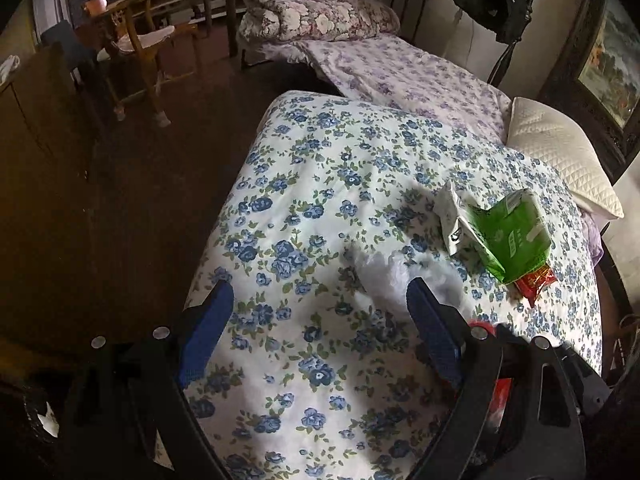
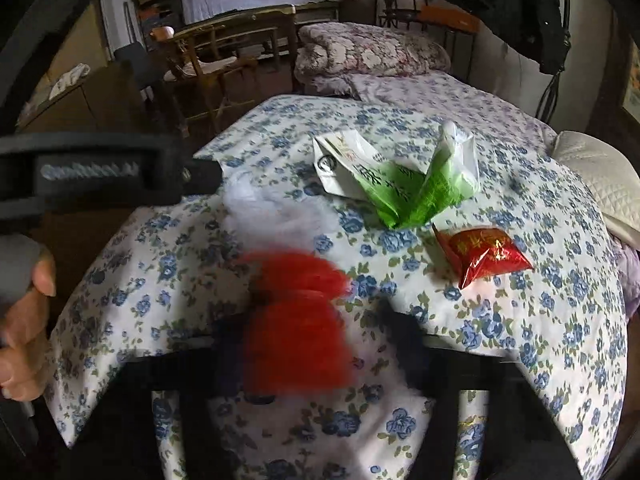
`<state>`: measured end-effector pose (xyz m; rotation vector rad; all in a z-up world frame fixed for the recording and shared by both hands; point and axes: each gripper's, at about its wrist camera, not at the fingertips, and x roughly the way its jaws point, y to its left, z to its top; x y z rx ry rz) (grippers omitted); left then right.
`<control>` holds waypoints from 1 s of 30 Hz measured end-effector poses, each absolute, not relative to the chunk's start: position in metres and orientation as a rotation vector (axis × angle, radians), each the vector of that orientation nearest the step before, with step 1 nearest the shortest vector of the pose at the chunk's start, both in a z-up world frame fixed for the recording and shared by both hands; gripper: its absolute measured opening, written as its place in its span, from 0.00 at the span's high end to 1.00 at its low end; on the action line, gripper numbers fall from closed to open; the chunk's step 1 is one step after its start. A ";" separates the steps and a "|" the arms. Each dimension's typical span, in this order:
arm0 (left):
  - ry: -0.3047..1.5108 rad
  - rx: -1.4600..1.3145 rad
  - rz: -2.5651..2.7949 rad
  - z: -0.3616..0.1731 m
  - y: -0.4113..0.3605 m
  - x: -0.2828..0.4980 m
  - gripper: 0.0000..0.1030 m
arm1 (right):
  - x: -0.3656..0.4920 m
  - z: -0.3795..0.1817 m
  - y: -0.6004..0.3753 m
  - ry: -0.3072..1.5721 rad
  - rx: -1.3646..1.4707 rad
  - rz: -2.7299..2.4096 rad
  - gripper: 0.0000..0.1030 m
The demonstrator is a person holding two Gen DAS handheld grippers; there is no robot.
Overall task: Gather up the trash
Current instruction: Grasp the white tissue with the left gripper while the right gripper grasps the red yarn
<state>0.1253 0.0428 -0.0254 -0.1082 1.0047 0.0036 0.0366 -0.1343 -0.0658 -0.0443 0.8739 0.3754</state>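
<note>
A red, crumpled item (image 2: 296,312) is seen between the fingers of the right gripper (image 2: 316,328), low over the near end of the flowered quilt (image 2: 520,360). It is smeared by motion, so it cannot be told whether the pads are pressed on it or merely stand either side of it. It is judged to be a piece of trash that is being taken up.

Just beyond it, toward the quilt's left edge, a white fluffy wad (image 2: 276,212) is left lying. Further in, toward the right edge, a torn green-and-white packet (image 2: 400,188) is spread open and flat. A red foil wrapper (image 2: 486,256) lies just beside its near corner. All three lie loose on the quilt, apparently discarded, and none has yet been gathered.

The left gripper (image 1: 320,320) is held above the quilt's near left part with its fingers spread wide and nothing between them but cloth. The white wad (image 1: 384,272) lies just ahead of its right finger. This gripper is probably kept open and ready for that wad. In the right wrist view it is seen from the side, gripped by a hand (image 2: 24,320) at the frame's left border.

A quilted pillow (image 1: 560,160) rests at the quilt's far right corner. No bin or bag for the trash can be made out.
</note>
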 end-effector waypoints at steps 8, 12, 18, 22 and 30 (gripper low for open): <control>1.008 -0.123 -0.073 -0.029 0.032 0.123 0.17 | 0.006 -0.044 -0.180 0.874 -0.021 0.290 0.70; 0.988 -0.077 -0.127 -0.033 0.014 0.122 0.17 | -0.004 -0.044 -0.210 0.898 0.060 0.210 0.68; 0.999 -0.099 -0.161 -0.045 -0.005 0.135 0.19 | -0.008 -0.051 -0.226 0.914 0.096 0.188 0.66; 1.013 -0.064 -0.157 -0.052 -0.016 0.140 0.33 | -0.004 -0.056 -0.220 0.922 0.077 0.205 0.66; 1.005 -0.070 -0.193 -0.052 -0.018 0.129 0.76 | -0.007 -0.055 -0.220 0.913 0.083 0.202 0.66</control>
